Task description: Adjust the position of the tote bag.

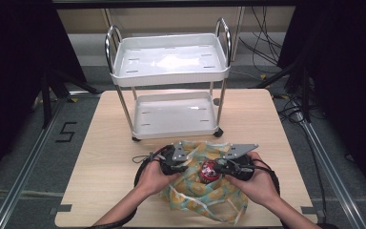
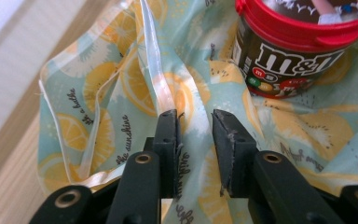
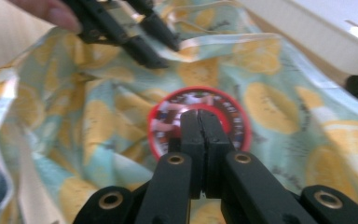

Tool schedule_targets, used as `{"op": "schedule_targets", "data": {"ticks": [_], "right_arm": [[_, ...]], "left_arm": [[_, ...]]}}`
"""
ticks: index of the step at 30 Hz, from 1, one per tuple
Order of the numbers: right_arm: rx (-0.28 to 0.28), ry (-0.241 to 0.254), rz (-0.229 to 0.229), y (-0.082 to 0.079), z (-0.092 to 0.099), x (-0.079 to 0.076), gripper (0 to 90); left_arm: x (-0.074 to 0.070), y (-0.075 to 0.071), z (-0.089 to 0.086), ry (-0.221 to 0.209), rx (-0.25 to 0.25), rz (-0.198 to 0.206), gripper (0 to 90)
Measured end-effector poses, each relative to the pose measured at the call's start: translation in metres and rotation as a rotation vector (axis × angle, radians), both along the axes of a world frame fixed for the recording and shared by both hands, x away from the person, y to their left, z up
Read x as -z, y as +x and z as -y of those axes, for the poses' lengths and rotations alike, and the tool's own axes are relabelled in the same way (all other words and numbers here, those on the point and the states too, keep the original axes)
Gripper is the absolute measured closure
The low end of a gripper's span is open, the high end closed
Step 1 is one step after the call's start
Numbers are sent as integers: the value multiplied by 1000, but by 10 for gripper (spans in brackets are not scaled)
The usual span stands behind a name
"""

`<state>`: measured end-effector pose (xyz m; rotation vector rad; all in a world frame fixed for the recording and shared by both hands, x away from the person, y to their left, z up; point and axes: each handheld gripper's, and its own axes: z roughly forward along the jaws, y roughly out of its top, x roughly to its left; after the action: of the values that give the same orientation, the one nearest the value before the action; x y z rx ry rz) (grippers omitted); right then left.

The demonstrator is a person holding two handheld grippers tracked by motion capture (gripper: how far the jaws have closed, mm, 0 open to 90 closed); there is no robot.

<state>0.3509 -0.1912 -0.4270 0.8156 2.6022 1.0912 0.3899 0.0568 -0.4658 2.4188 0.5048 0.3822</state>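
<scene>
A light-blue bag printed with lemons (image 1: 205, 193) (image 2: 121, 93) (image 3: 270, 102) lies crumpled near the table's front edge. A brown M&M's jar with a red lid (image 1: 208, 171) (image 2: 298, 51) (image 3: 168, 116) stands upright on the fabric. My left gripper (image 1: 185, 166) (image 2: 196, 116) (image 3: 168, 53) is open just left of the jar, its jaws resting on the bag with a pale strap beside one jaw. My right gripper (image 1: 218, 168) (image 3: 199, 119) is shut with nothing between its jaws and hovers over the jar's lid.
A small metal cart with two white trays, upper (image 1: 169, 76) and lower (image 1: 174, 129) (image 3: 317, 28), stands on the wooden table (image 1: 105, 157) just behind the bag. Its black wheels sit close to the bag's far edge. Cables lie on the floor at the back right.
</scene>
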Motion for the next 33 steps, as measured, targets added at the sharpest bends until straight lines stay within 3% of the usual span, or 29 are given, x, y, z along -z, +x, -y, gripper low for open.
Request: {"op": "schedule_targets", "data": {"ticks": [1,2,4,7,8,10,11,12,13,14,16,17,19,21,23,24,27,30,31,33], "right_arm": [[-6,1,-13,-2,-1,0,900],[-12,14,-1,-4,-4,2,900],[-44,14,-24,-9,-8,4,900],[-75,22,-34,-15,-15,12,900],[-89,-9,-51,-17,-15,12,900],[-86,3,-54,-19,-19,20,900],[-96,-30,-70,-19,-19,20,900],[-89,-7,-64,-20,-20,24,900],[-98,-42,-84,-20,-19,23,900],[-89,-29,-71,-20,-20,27,900],[-102,-66,-102,-21,-19,27,900],[-96,-45,-97,-22,-19,30,900],[-98,-72,-124,-22,-18,29,900],[-95,-72,-132,-22,-17,30,900],[-102,-67,-119,-22,-16,31,900],[-88,-40,-118,-24,-18,34,900],[-94,-63,-142,-23,-15,31,900],[-89,-65,-134,-24,-15,31,900],[-78,-38,-132,-25,-15,33,900],[-90,-58,-143,-25,-13,31,900]], "left_arm": [[0,-1,0,-19,-8,-6,704],[-1,0,0,-17,-2,12,696],[-2,0,-1,-11,-14,5,668],[-3,-2,-1,-37,-25,5,646],[-5,-1,-3,-22,-22,11,642],[-7,-2,-3,-33,-27,17,626],[-9,-2,-4,-32,-27,21,609],[-10,-3,-4,-39,-31,24,585],[-12,-3,-5,-44,-35,31,552],[-15,-3,-5,-47,-35,39,522],[-21,-5,-7,-64,-40,54,460],[-25,-6,-7,-66,-43,61,447],[-33,-9,-6,-97,-36,74,442],[-42,-14,-5,-102,-14,94,461],[-46,-21,0,-139,0,96,528],[-47,-23,2,-141,19,82,579],[-37,-27,10,-152,47,18,713],[-29,-28,13,-135,30,-8,790],[-26,-29,15,-132,15,-23,825],[-22,-29,16,-139,-21,-47,869]]}}
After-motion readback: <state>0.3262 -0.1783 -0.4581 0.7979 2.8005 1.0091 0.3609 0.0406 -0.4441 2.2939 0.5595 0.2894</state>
